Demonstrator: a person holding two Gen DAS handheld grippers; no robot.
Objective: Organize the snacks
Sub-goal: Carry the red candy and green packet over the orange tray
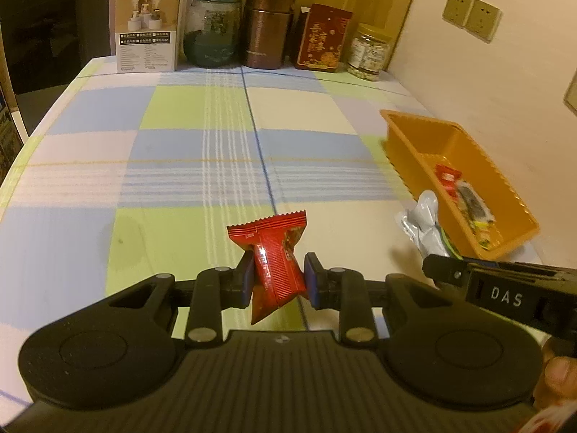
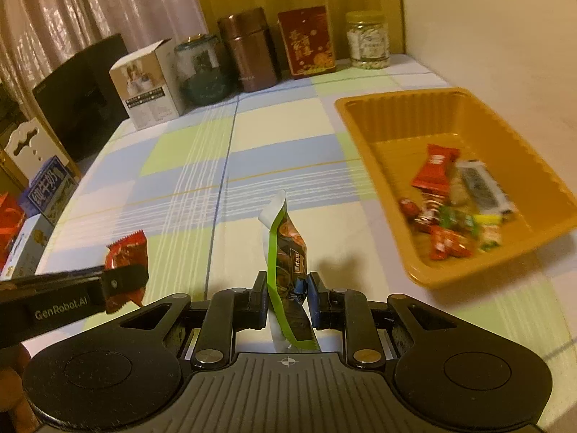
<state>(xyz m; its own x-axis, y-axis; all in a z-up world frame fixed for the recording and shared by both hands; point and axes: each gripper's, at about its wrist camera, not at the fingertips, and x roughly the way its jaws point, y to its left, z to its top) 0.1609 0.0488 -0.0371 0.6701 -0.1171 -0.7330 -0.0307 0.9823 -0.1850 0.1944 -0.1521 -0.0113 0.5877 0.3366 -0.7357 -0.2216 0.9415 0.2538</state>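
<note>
My left gripper (image 1: 278, 278) is shut on a red snack packet (image 1: 276, 256), held upright above the checked tablecloth. My right gripper (image 2: 286, 296) is shut on a green and brown snack pouch (image 2: 286, 252) that stands on edge between the pads. An orange tray (image 2: 364, 122) lies to the right and holds several small wrapped snacks (image 2: 450, 213). In the left wrist view the same tray (image 1: 404, 140) is at the right, with the right gripper's silver-backed pouch (image 1: 423, 222) just before its near wall. The right wrist view shows the left gripper's red packet (image 2: 126, 252) at lower left.
Along the table's back edge stand a white carton (image 1: 149, 30), a glass jar (image 1: 212, 30), a brown canister (image 1: 268, 25), a red box (image 1: 322, 38) and a plastic jar (image 1: 371, 52). A wall runs on the right. Boxes (image 2: 39, 195) sit beyond the table's left side.
</note>
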